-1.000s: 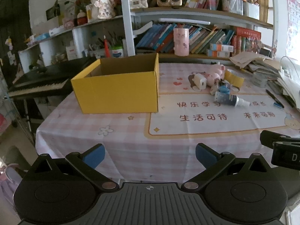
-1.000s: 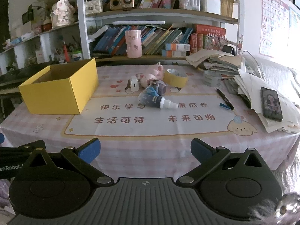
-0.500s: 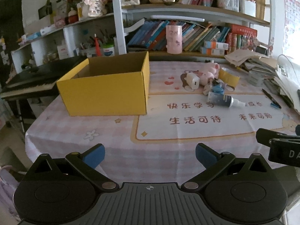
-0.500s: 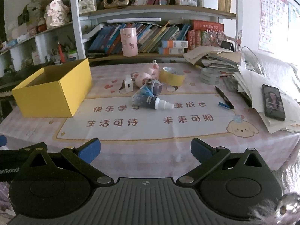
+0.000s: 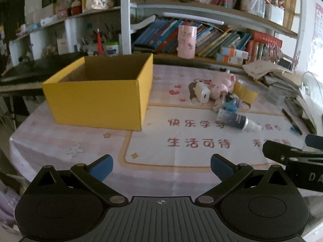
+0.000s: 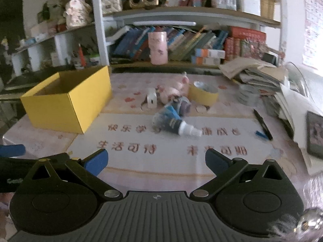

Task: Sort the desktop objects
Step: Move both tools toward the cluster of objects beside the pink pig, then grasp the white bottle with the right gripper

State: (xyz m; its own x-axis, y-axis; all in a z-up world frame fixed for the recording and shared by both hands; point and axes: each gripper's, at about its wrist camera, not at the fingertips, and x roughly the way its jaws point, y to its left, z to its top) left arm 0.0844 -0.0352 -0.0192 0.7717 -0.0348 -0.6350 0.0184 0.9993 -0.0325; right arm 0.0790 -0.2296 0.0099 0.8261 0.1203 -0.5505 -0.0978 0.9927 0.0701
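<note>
Desktop objects [image 6: 171, 109] huddle blurred, overlapping beside the yellow box [image 6: 66, 102]; both claws [image 5: 161, 164] [image 6: 156, 159] gape empty.

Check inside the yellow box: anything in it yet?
Nothing shows inside the yellow box: only bare brown inner walls in the left wrist view. Its front wall hides the floor in both views, so something low lying there cannot be ruled out.

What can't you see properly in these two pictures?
- Floor of the yellow box: hidden by its own front wall in both views, so whether anything lies inside is unknown.
- Spray bottle label: right wrist view, motion blur smears it.
- Phone: right wrist view, cut off by the picture's edge.
- Right tongs: left wrist view, mostly cut off at the edge.
</note>
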